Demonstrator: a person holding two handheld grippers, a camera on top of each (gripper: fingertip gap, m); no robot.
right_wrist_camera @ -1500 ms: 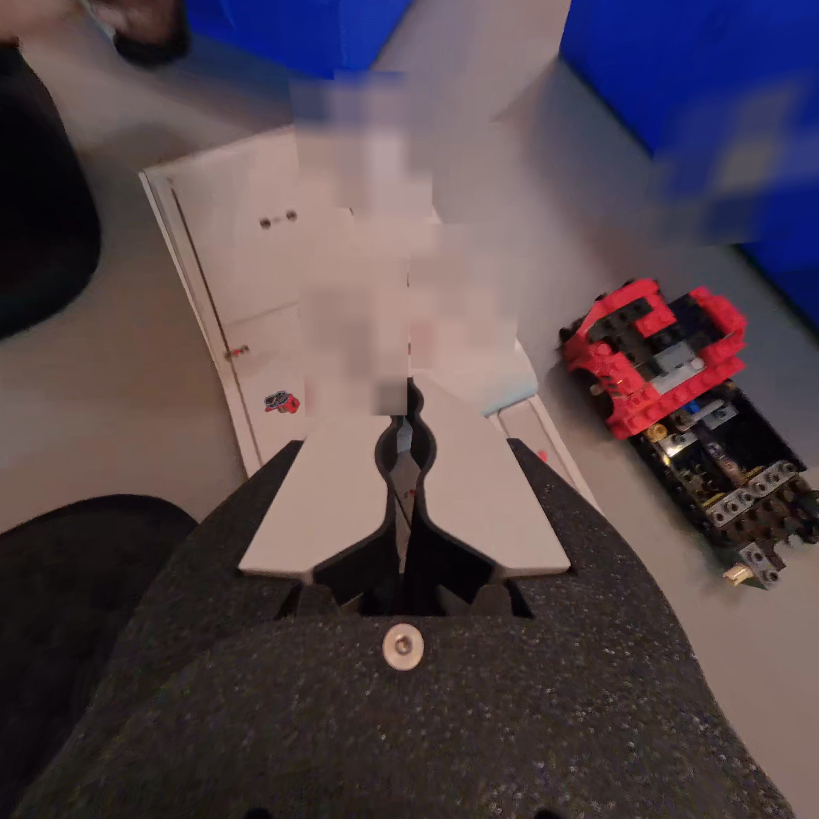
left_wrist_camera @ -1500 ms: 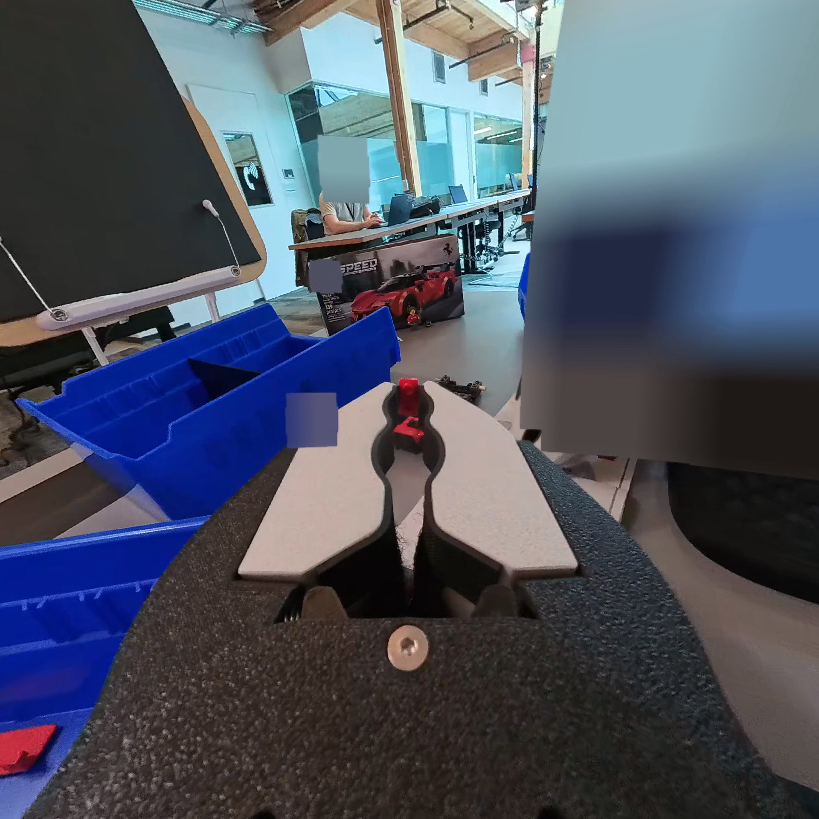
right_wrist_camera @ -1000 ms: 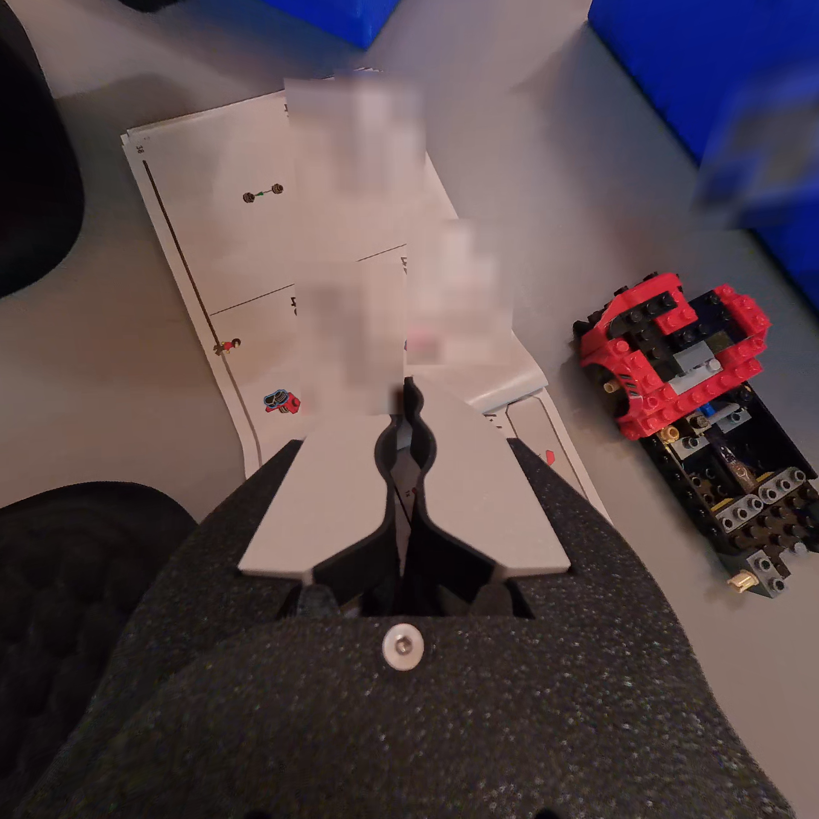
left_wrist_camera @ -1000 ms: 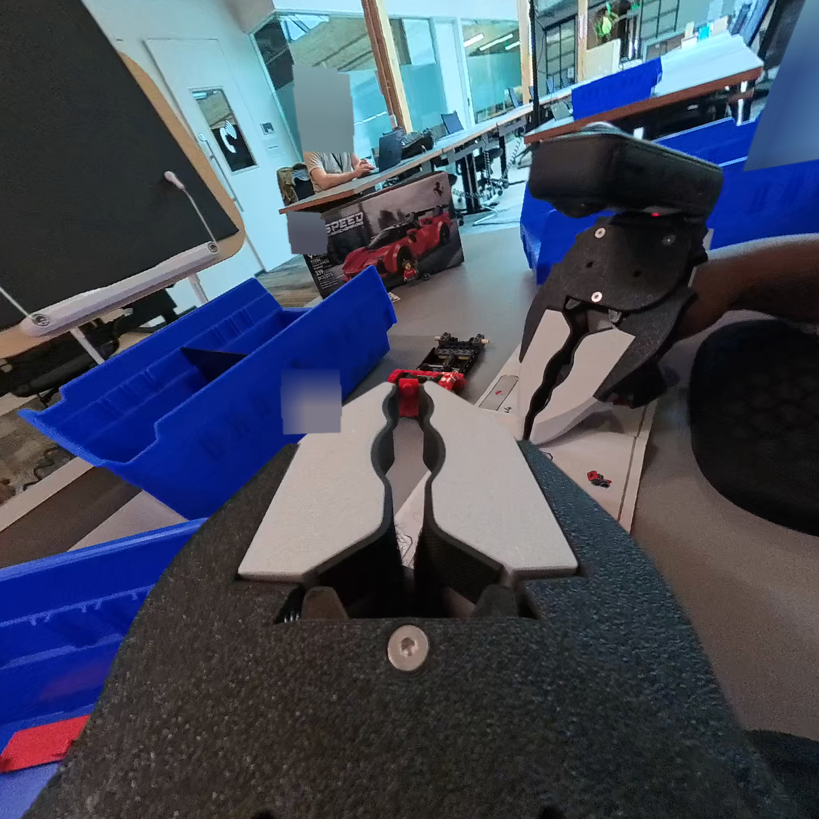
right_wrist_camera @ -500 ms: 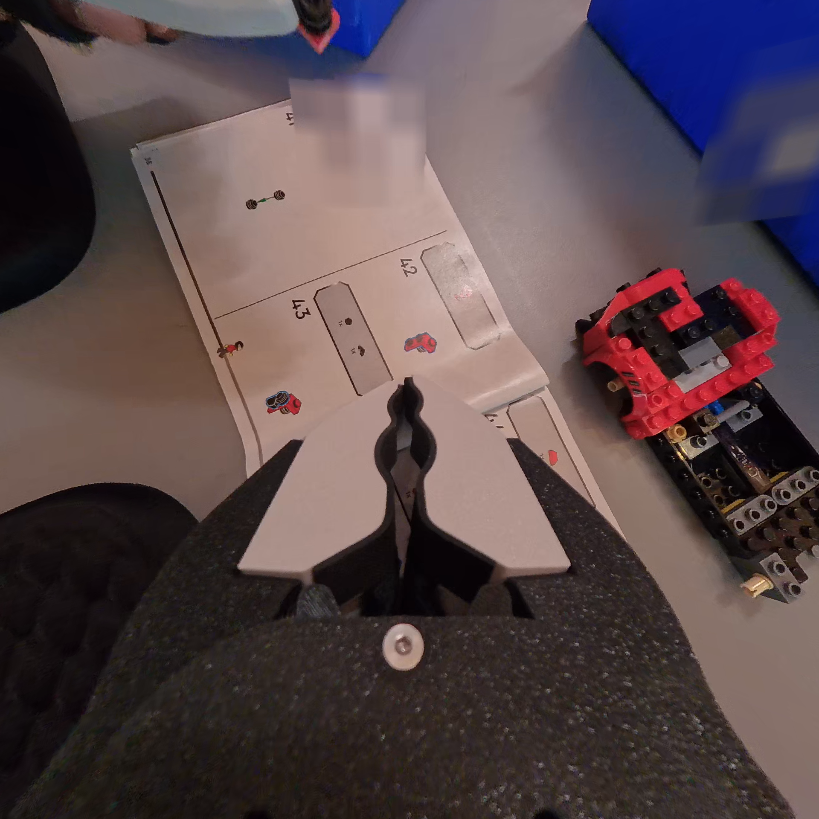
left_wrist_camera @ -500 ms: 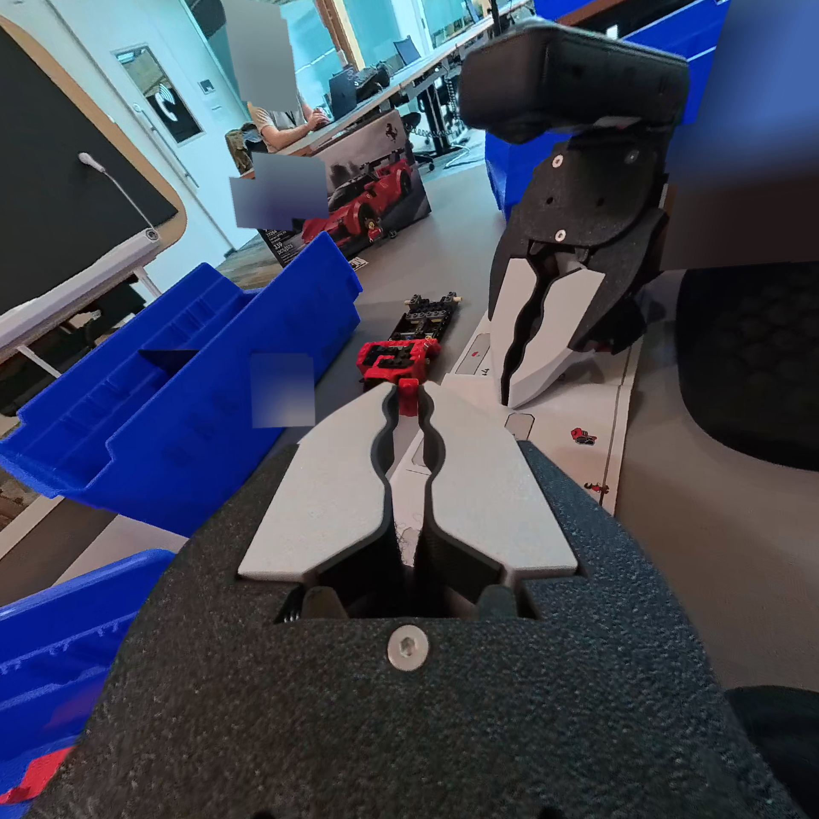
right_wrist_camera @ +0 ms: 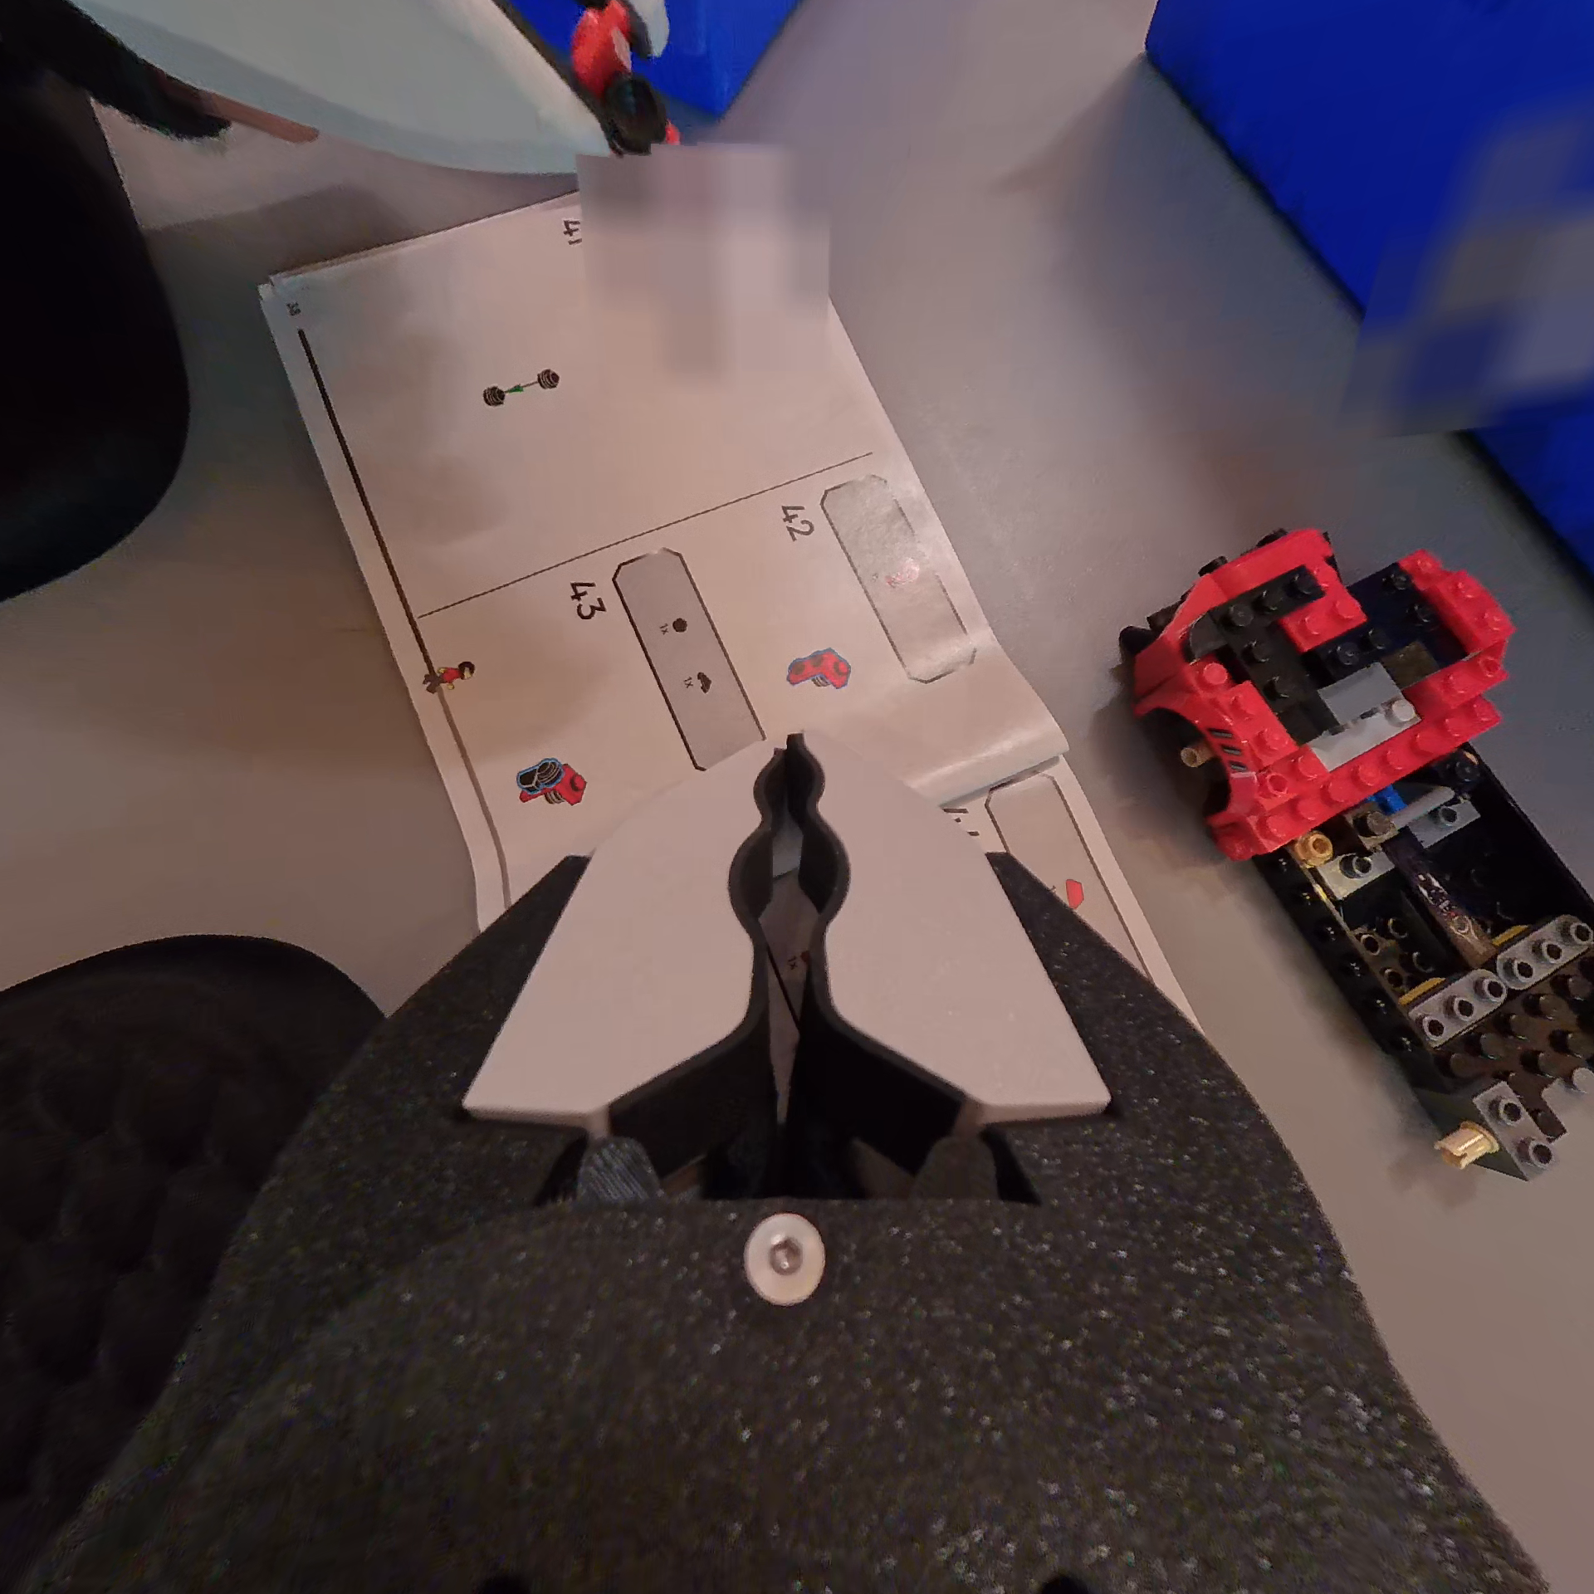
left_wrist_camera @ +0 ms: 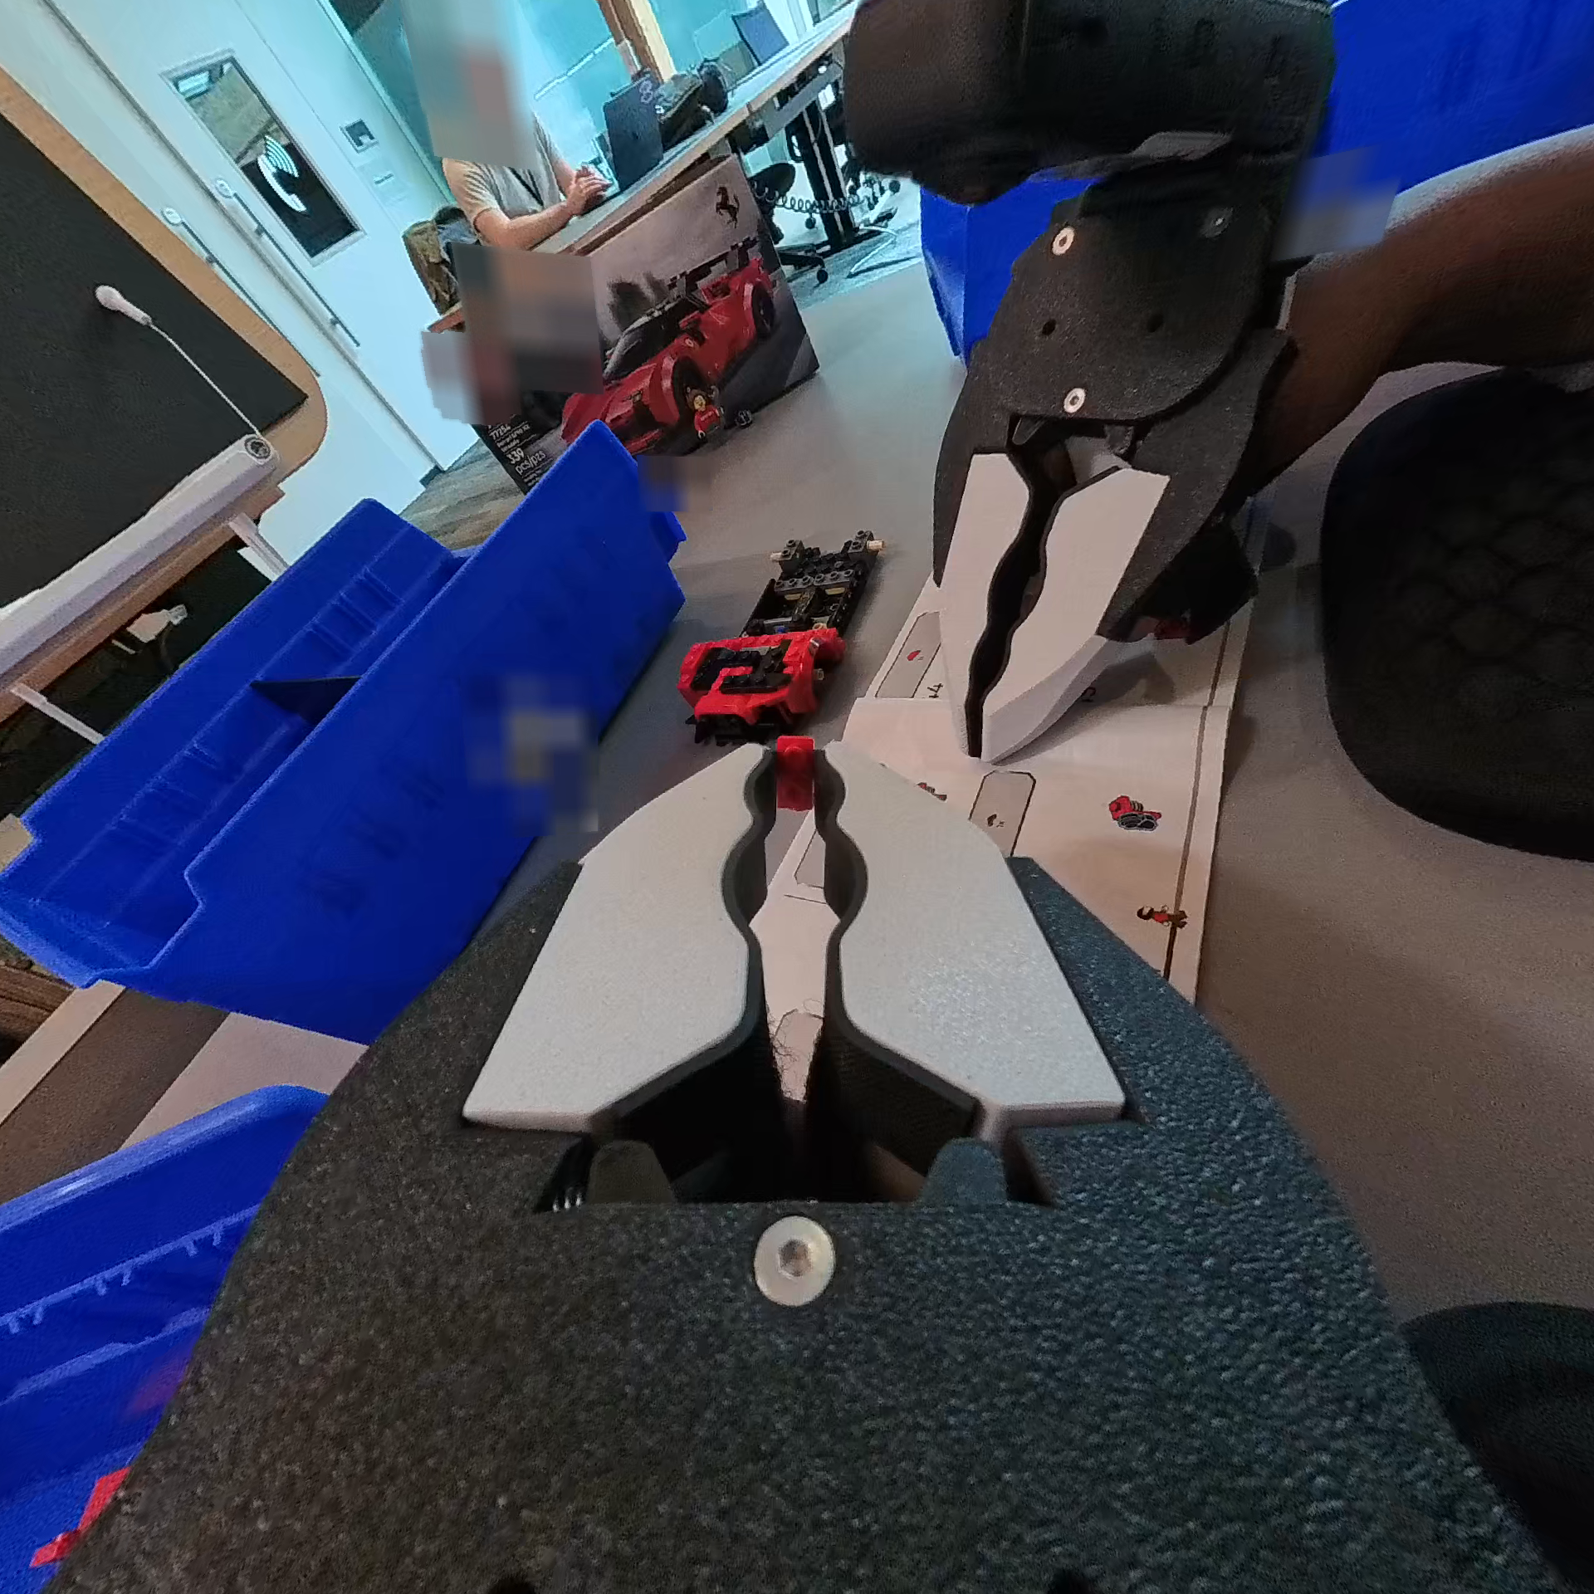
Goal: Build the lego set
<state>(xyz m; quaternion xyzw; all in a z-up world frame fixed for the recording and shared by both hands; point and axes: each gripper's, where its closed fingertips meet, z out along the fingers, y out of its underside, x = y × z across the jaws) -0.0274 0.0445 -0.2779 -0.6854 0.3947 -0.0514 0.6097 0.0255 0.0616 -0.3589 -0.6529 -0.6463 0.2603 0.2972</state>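
A: What is the left gripper (left_wrist_camera: pixel 793 759) carrying?

B: It is pinching a small red piece (left_wrist_camera: pixel 793 781) between its fingertips, jaws nearly together. Just ahead of those tips, the half-built car (left_wrist_camera: pixel 772 647) is lying on the grey table (left_wrist_camera: pixel 1380 992), red bodywork nearest, black chassis stretching away.

A: What has just changed?

B: Over the last second and a half the left gripper has been tilting down and closing in; the car, earlier a far speck past the tips, is now sitting close in front of them. That suggests the piece is being brought in for fitting, though it is not yet touching the model.

A: And the right gripper (left_wrist_camera: pixel 983 746)?

B: It is pointing down over the open instruction booklet (right_wrist_camera: pixel 604 483), jaws shut on nothing, and has scarcely been moving. From its own camera the car is lying off to its right.

A: How many of each thing?

B: Two grippers, one car, one held piece, one booklet. Two blue bins (left_wrist_camera: pixel 345 733) are sitting to the left gripper's left, a third farther ahead on the right. One set box (left_wrist_camera: pixel 690 345) is standing beyond the car.
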